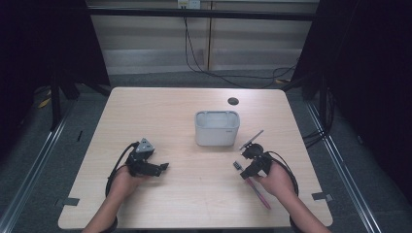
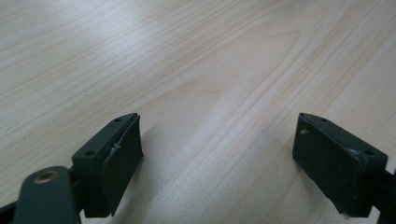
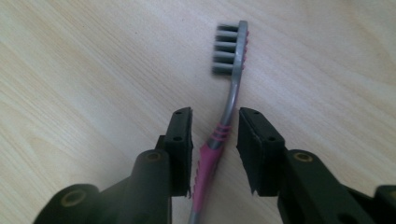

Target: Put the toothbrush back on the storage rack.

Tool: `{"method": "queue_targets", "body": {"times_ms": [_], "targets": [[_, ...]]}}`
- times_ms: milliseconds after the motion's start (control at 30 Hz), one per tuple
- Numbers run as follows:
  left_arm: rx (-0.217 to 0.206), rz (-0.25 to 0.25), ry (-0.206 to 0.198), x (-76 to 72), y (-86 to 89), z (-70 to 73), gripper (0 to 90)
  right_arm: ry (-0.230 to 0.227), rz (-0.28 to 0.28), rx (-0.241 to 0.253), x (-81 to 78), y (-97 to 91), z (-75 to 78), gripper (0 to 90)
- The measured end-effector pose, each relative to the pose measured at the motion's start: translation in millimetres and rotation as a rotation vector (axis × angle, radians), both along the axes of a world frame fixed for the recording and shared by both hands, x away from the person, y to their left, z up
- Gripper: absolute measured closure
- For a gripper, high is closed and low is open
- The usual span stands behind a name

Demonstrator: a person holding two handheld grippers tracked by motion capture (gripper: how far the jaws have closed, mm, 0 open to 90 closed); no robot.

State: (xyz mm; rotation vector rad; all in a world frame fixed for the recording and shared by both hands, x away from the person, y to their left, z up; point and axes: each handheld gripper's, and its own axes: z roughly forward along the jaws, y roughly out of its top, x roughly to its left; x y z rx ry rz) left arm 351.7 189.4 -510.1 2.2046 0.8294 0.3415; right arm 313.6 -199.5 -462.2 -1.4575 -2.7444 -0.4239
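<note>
Table (image 1: 194, 194): pale wood, rounded corners, seen from above; a dark round hole (image 1: 233, 101) sits near its far edge, right of centre.
Bin (image 1: 217, 127): grey, box-shaped, open at the top, standing upright a little right of the table's middle, well apart from every edge.
Flat tool (image 1: 251, 139): a thin grey strip lying slantwise just right of the bin's near corner; too small to tell what it is.
Brush (image 1: 251, 183): a toothbrush with pink and grey handle, flat on the table at the near right, head (image 3: 229, 49) toward the bin, handle running back toward the near edge under the right hand (image 1: 278, 180).
Right gripper (image 3: 215, 135): low over the brush; its jaws stand either side of the neck with a gap on each side, not clamped, nothing held.
Left gripper (image 2: 217, 144): jaws spread wide over bare wood, holding nothing; in the high view it rests at the near left, in the left hand (image 1: 125, 180).
In the way: the flat tool lies between the right gripper and the bin.
Open room: bare wood between the two grippers, across the whole left half and behind the bin.
Edges: both hands are near the front edge; the brush handle ends short of it.
</note>
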Motion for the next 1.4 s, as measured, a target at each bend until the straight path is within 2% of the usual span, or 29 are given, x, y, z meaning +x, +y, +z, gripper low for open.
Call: {"method": "queue_targets", "body": {"times_ms": [133,233,367,400,467,533,567,633,867,1400], "targets": [[0.001,-0.002,0.000,0.1,0.2,0.0,15.4,0.018,0.027,-0.037,1.4,8.1,-5.6,71.5],[0.000,-0.005,0.001,0.2,0.2,0.0,15.4,0.014,0.036,-0.069,2.6,14.2,-5.7,81.0],[0.001,-0.004,0.000,0.2,0.3,0.1,15.4,0.023,0.032,-0.083,4.8,16.6,-5.5,83.4],[0.000,-0.004,0.001,0.2,0.3,0.0,15.4,0.032,0.011,-0.056,5.3,13.6,-5.6,83.6],[0.000,-0.005,0.001,0.2,0.3,0.0,15.4,0.029,0.007,-0.051,5.2,12.1,-5.7,83.6],[0.000,-0.005,0.001,0.2,0.3,0.0,15.4,-0.010,-0.007,-0.022,4.6,6.2,-5.6,83.7],[-0.001,-0.004,-0.002,0.3,0.3,-0.2,15.4,-0.010,-0.007,-0.022,4.6,6.2,-5.6,83.7],[-0.001,-0.005,0.001,0.2,0.3,0.0,15.4,-0.027,-0.014,0.012,4.0,2.0,-3.2,83.7],[0.001,-0.005,0.000,0.2,0.4,0.0,15.4,-0.101,-0.034,0.122,2.4,-11.1,14.4,83.7],[0.000,-0.004,-0.001,0.2,0.3,0.0,15.4,-0.214,-0.038,0.234,-2.6,-15.0,39.4,83.7]]}}
